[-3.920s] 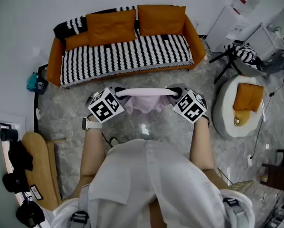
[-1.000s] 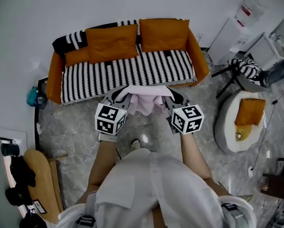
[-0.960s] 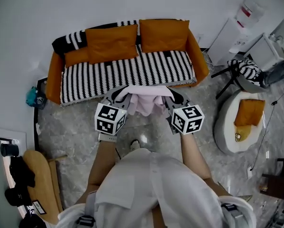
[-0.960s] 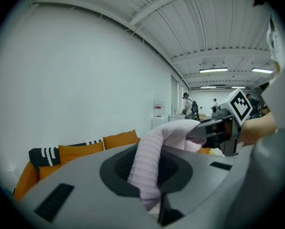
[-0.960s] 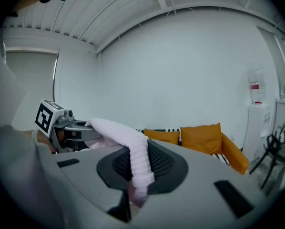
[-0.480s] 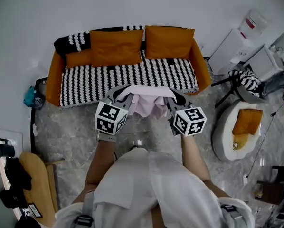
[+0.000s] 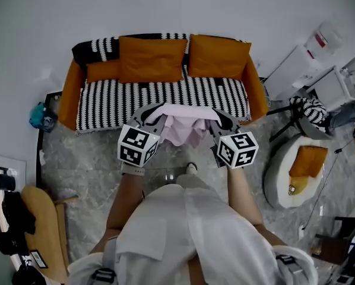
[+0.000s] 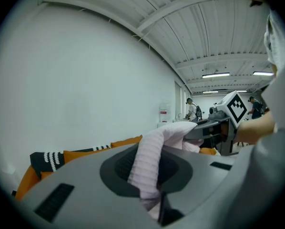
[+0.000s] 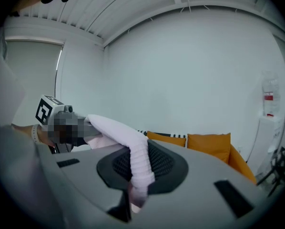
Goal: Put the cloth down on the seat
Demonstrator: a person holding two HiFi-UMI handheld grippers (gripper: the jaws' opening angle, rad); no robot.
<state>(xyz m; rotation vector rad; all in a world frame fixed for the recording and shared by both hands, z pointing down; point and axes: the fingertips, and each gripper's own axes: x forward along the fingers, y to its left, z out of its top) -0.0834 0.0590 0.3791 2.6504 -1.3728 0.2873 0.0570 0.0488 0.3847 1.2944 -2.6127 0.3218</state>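
A pale pink ribbed cloth (image 7: 183, 123) hangs stretched between my two grippers, just in front of the sofa's front edge. My left gripper (image 7: 149, 116) is shut on the cloth's left end (image 8: 149, 166); my right gripper (image 7: 218, 119) is shut on its right end (image 9: 137, 168). The orange sofa has a black-and-white striped seat (image 7: 159, 97) and two orange cushions (image 7: 152, 58) at the back. In the right gripper view the sofa (image 9: 214, 147) shows beyond the jaws. The cloth sags in folds between the grippers, above the floor.
A water dispenser (image 7: 296, 64) stands right of the sofa. A round white seat with an orange cushion (image 7: 305, 162) is at the right, beside a black tripod (image 7: 284, 108). A wooden board (image 7: 44, 218) and black gear lie at the left. A teal object (image 7: 40, 116) sits by the sofa's left arm.
The sofa has come closer and sits lower in the view; the grippers keep their hold on the cloth and now reach the seat's front edge. A foot shows on the floor below the cloth.
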